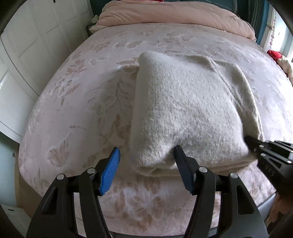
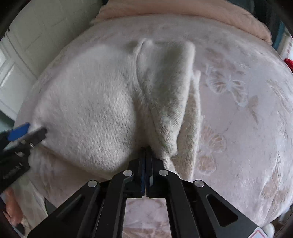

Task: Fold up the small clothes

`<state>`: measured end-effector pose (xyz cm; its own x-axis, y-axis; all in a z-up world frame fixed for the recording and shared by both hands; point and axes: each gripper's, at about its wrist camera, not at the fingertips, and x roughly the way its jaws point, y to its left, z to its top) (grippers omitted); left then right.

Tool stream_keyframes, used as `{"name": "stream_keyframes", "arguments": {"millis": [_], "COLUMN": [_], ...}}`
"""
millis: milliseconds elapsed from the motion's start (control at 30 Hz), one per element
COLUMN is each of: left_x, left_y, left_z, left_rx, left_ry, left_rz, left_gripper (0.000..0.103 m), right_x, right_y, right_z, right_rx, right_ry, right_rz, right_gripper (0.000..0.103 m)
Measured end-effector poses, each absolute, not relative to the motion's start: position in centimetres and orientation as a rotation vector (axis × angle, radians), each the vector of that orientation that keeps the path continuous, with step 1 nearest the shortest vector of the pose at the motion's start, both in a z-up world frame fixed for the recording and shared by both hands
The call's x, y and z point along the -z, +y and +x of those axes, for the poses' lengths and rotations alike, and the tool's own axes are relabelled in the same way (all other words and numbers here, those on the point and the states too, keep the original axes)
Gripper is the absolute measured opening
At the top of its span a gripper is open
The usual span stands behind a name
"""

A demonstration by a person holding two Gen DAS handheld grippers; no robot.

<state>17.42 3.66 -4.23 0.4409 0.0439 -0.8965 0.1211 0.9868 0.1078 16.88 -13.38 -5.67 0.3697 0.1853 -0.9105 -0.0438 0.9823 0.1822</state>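
Observation:
A cream fuzzy knit sweater point(image 1: 188, 113) lies folded on the pink floral bedspread point(image 1: 82, 95). My left gripper point(image 1: 146, 152) is open at the sweater's near left corner; its right finger presses into the front edge and its left finger stands clear of the fabric. In the right wrist view the sweater point(image 2: 87, 109) fills the middle. My right gripper point(image 2: 146, 149) is shut on the sweater's near right edge, where a fold point(image 2: 168, 95) rises. The right gripper also shows in the left wrist view point(image 1: 249, 141), and the left gripper in the right wrist view point(image 2: 31, 130).
A rolled pink duvet point(image 1: 174, 16) lies across the head of the bed. White cupboard doors point(image 1: 23, 55) stand to the left. Red and cream items point(image 1: 280, 58) sit at the far right. The bed's near edge runs just under the grippers.

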Motion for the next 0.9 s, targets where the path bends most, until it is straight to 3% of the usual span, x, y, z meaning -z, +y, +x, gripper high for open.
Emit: {"name": "stream_keyframes", "arguments": {"millis": [267,400,567,667,833,900], "left_x": [2.0,0.7,-0.6,-1.6,-3.2,-3.4], "left_y": [2.8,2.0,1.2,0.8,-0.3,-0.7], "left_z": [15.5,13.9,11.8,10.6,8.5,8.0], "left_rx": [0.053,0.057,0.059,0.057,0.053,0.057], "left_ry": [1.075,1.044,1.018,0.987,0.902,0.891], "left_rz": [0.189,0.201,0.194,0.197,0.232,0.231], "left_gripper": [0.059,0.059,0.059,0.069,0.074,0.083], "right_x": [0.5,-0.6,-1.3,-1.8,-3.0,-3.2], "right_y": [-14.2,-14.8,-15.4,-16.0,-16.7,-17.0], "right_z": [13.7,11.6,9.5,8.1,5.6,4.8], "right_rx": [-0.126,-0.081,-0.033,0.005,0.102,0.13], "right_ry": [1.089,1.065,1.043,1.017,0.93,0.902], "right_rz": [0.216,0.23,0.231,0.248,0.24,0.232], "right_gripper": [0.009,0.032,0.037,0.043,0.067,0.074]}}
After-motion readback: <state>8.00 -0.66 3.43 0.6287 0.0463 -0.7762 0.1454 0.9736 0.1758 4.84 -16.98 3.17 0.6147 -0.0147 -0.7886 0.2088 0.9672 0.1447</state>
